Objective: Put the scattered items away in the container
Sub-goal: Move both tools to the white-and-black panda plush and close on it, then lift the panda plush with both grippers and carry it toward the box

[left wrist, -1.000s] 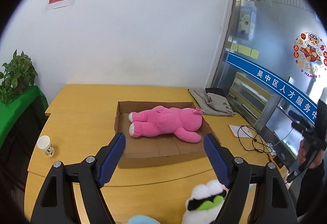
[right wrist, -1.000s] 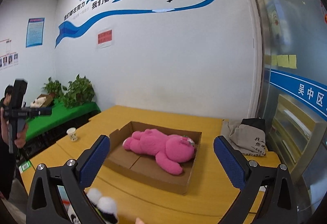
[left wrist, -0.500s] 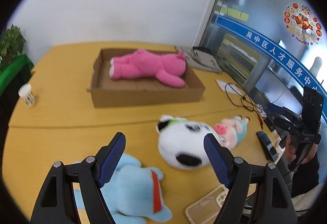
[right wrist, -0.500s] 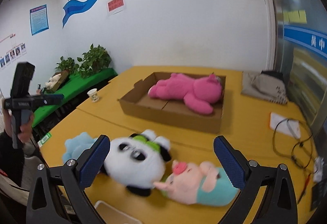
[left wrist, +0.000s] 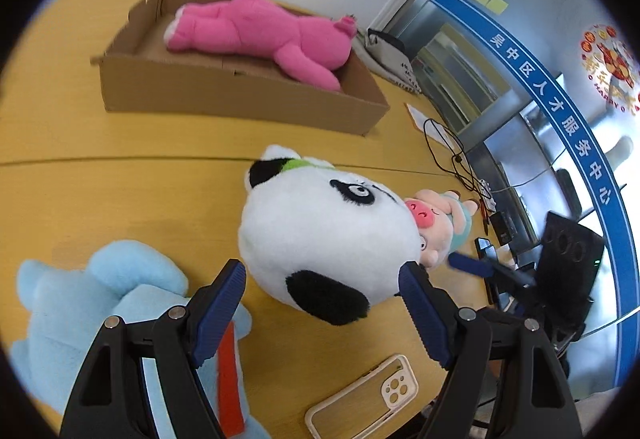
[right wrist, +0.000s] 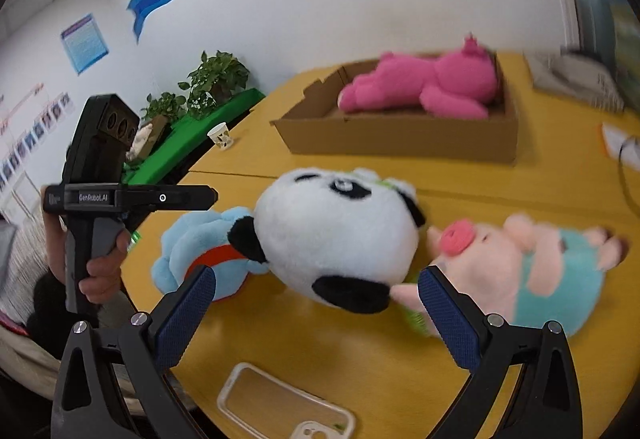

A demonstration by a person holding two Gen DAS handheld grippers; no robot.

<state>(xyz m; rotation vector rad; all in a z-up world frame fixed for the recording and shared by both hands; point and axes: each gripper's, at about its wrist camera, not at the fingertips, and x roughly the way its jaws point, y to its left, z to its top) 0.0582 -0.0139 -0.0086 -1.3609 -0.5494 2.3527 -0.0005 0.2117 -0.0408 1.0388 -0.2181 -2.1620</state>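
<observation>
A white and black panda plush (left wrist: 320,235) (right wrist: 336,235) lies on the yellow table. My left gripper (left wrist: 322,291) is open, its tips just at the panda's near side. My right gripper (right wrist: 316,303) is open, also close in front of the panda. A light blue plush (left wrist: 100,303) (right wrist: 208,251) lies left of the panda. A pink pig plush (left wrist: 440,219) (right wrist: 532,263) in teal lies to its right. A pink plush bear (left wrist: 264,35) (right wrist: 428,83) lies in the cardboard box (left wrist: 240,91) (right wrist: 400,139) beyond.
A clear phone case (left wrist: 364,399) (right wrist: 284,407) lies near the table's front edge. A paper cup (right wrist: 221,135) stands at the far left edge. Black cables (left wrist: 452,155) and a folded grey bag (left wrist: 392,59) lie right of the box. Plants (right wrist: 216,79) stand beyond the table.
Both grippers have tilted down and moved in close to the panda plush, which now fills the middle of both views. Both stay open.
</observation>
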